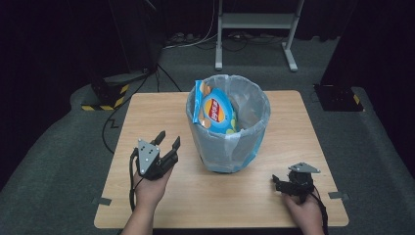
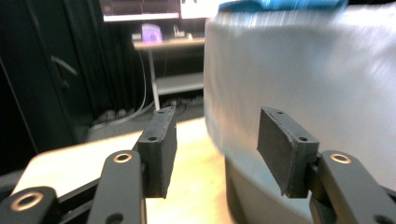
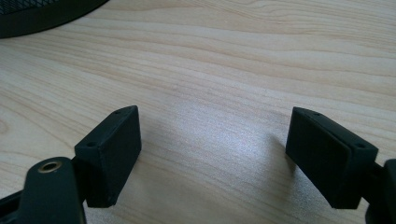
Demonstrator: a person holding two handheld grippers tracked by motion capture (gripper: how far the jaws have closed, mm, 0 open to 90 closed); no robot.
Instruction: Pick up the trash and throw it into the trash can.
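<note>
- Where the person's left hand rises from the near edge of the table, the left gripper has its fingers spread apart and empty, aimed toward the bin
- At the table's middle stands a wastebasket lined with a pale plastic bag; a blue and yellow snack packet leans upright inside against its left rim
- Near the right front corner, the right gripper rests low over bare wood, its fingers released wide with nothing between them, pointing left
</note>
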